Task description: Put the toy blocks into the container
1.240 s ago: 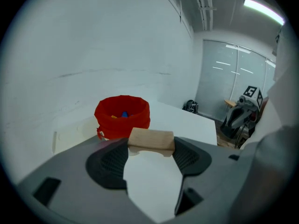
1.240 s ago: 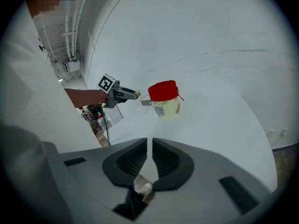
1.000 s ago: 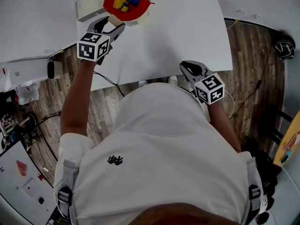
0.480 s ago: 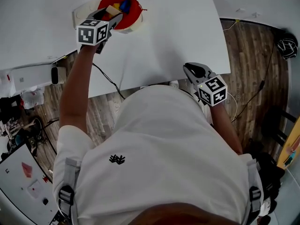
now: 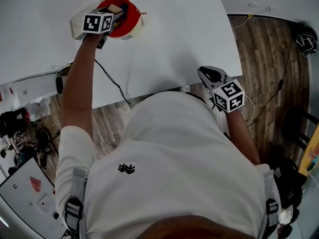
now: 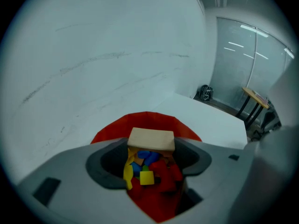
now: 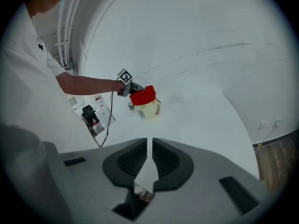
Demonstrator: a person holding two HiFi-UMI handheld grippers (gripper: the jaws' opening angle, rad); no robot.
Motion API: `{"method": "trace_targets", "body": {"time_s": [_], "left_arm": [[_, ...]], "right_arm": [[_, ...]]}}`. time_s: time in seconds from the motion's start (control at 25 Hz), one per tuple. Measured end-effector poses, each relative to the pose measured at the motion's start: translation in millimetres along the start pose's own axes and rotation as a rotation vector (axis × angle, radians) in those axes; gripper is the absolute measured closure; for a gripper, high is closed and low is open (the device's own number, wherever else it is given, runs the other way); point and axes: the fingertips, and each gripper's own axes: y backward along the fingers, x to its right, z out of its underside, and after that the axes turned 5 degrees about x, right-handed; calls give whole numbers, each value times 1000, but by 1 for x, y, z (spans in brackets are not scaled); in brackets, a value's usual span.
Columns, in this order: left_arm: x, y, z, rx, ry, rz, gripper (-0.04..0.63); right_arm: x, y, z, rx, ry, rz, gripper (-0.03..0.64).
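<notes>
Claw on the left (image 6: 150, 149) pinches a tan block (image 6: 150, 138) over the red container (image 6: 145, 120), far left on the desk (image 5: 174, 39); released off-centre, it could clip the rim and tumble out. Right claw (image 7: 149, 160) pressed together, empty, near edge.

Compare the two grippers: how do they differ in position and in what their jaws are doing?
The left gripper is shut on a tan block; the right gripper is shut on nothing. The left hangs over the red-lined container; the right sits by the table's near edge. Both carry marker cubes.
</notes>
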Motion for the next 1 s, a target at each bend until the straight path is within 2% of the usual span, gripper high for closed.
{"method": "trace_targets", "body": {"time_s": [0.32, 0.6, 0.8, 1.0], "left_arm": [[1, -25, 24, -182, -98, -25, 295], [4, -32, 39, -322, -157, -1, 293], [1, -37, 43, -369, -172, -10, 291], [-2, -32, 39, -347, -182, -52, 288]], "right_arm": [[10, 11, 8, -6, -24, 8, 581], [15, 22, 14, -6, -36, 19, 581], [18, 28, 18, -7, -38, 20, 581], [20, 37, 24, -11, -46, 15, 581]]}}
